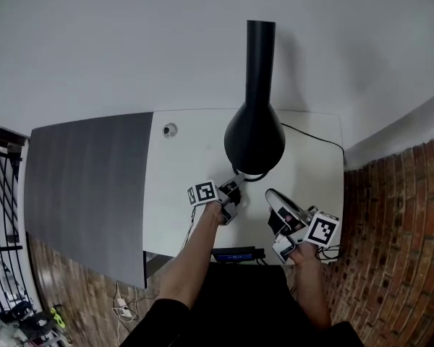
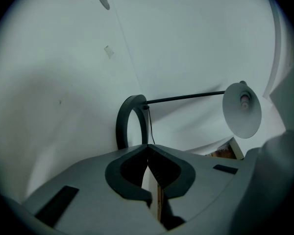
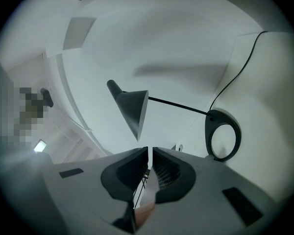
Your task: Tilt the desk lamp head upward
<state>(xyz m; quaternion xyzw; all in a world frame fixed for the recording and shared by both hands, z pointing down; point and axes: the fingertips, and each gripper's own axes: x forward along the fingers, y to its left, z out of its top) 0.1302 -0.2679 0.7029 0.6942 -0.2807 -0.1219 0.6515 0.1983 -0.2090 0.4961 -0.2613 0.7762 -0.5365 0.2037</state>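
Spanning the head view, desk (image 1: 181,215): white top; we see a grey mat (image 1: 87,194) covering its 9 o'clock part.
Lamp head (image 1: 254,139): black cone over the desk's middle, at 12 o'clock from both grippers and apart from them.
Lamp arm (image 2: 186,97): thin dark rod running from the head to the base.
Ring base (image 3: 223,135): open hoop lying on the desk, with only white desk inside it; in the head view we find it mostly hidden under the lamp head.
Left gripper (image 2: 147,147): jaws closed tip to tip, nothing between them, pointing toward the ring base.
Right gripper (image 3: 150,153): jaws narrowed to a thin slit, gripping nothing, with the lamp head at 12 o'clock beyond them.
Cable (image 1: 315,136): black, leaving the lamp toward 3 o'clock.
Round fitting (image 1: 170,129): small, at 10 o'clock from the left gripper.
Dark object (image 1: 237,254): at the desk's 6 o'clock edge, partly covered by our arms; we cannot tell what it is.
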